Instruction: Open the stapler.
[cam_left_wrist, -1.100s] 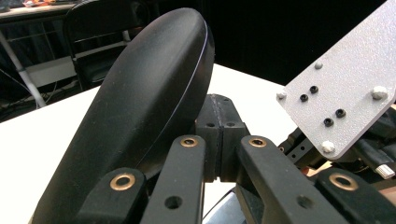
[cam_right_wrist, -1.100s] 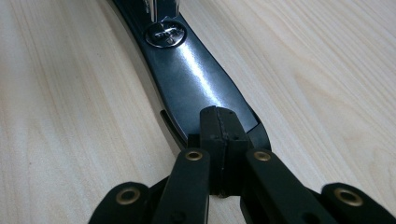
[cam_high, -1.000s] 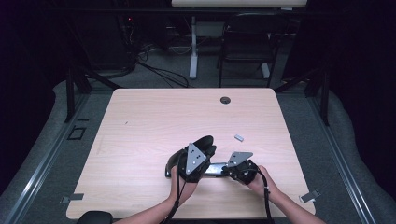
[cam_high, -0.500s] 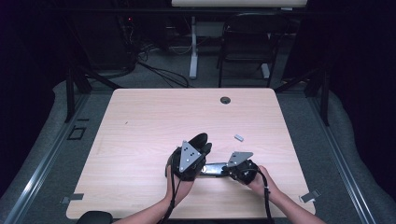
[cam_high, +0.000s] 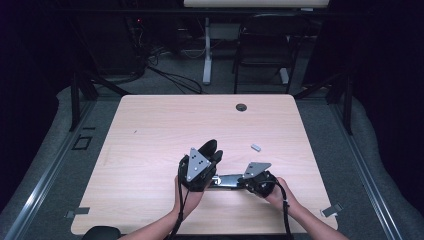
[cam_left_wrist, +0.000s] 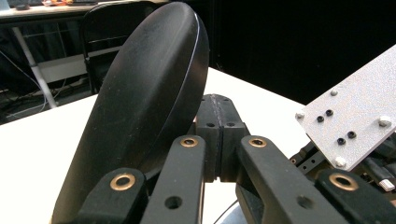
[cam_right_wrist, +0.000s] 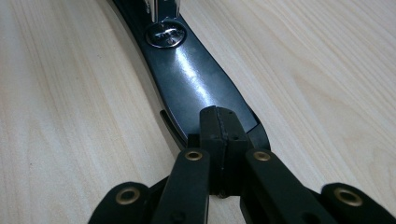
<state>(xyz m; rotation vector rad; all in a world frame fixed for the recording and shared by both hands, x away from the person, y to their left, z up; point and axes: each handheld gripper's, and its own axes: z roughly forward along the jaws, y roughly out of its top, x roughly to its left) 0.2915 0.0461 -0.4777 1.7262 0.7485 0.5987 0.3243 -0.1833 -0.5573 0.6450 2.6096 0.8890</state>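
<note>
Stapler (cam_high: 227, 181), black, lay low centre of frame on worktop (cam_high: 150, 130), between both tongs. Top arm (cam_left_wrist: 149, 93) raised, leaning beside left tongs (cam_left_wrist: 218, 135), clenched on nothing. Right tongs (cam_right_wrist: 218, 126) likewise clenched, tips pressed onto base (cam_right_wrist: 196, 79). Opening judged done. Small grey strip (cam_high: 255, 147), up and right of stapler, untouched; loading judged outstanding.
</note>
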